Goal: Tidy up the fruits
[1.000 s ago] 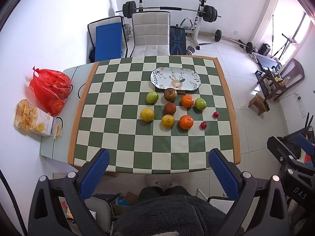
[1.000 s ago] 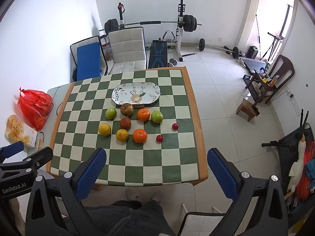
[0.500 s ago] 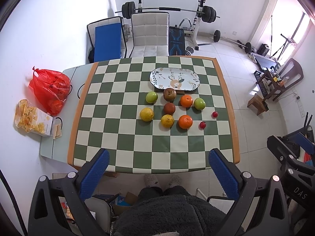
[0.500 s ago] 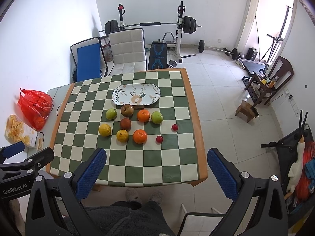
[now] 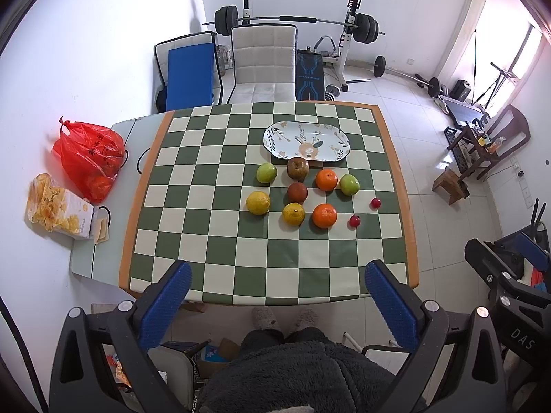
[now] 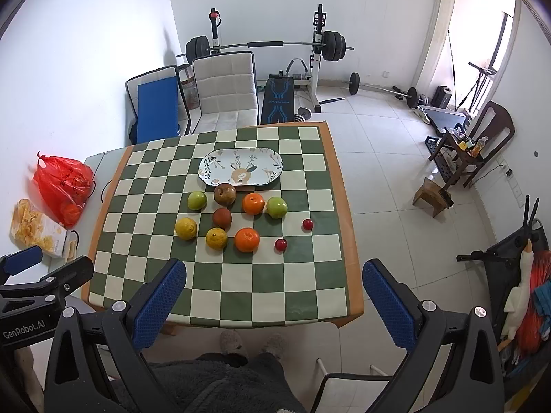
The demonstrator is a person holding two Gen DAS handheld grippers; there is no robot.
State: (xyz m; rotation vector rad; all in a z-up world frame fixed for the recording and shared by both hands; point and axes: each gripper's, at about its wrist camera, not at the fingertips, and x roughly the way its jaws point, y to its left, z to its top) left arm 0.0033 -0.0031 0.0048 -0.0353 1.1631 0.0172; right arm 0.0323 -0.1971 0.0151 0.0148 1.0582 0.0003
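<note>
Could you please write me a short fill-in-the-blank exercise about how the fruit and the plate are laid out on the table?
1. The patterned plate holds ___ fruit.
2. The number of small red fruits on the checkered tablecloth is ___.
3. The fruit touching the plate's near rim is ___ in colour.
4. Both grippers, left gripper and right gripper, are ___.

Missing words: no; two; brown; open

Both claws slightly nearer table (image 5: 409, 241)
</note>
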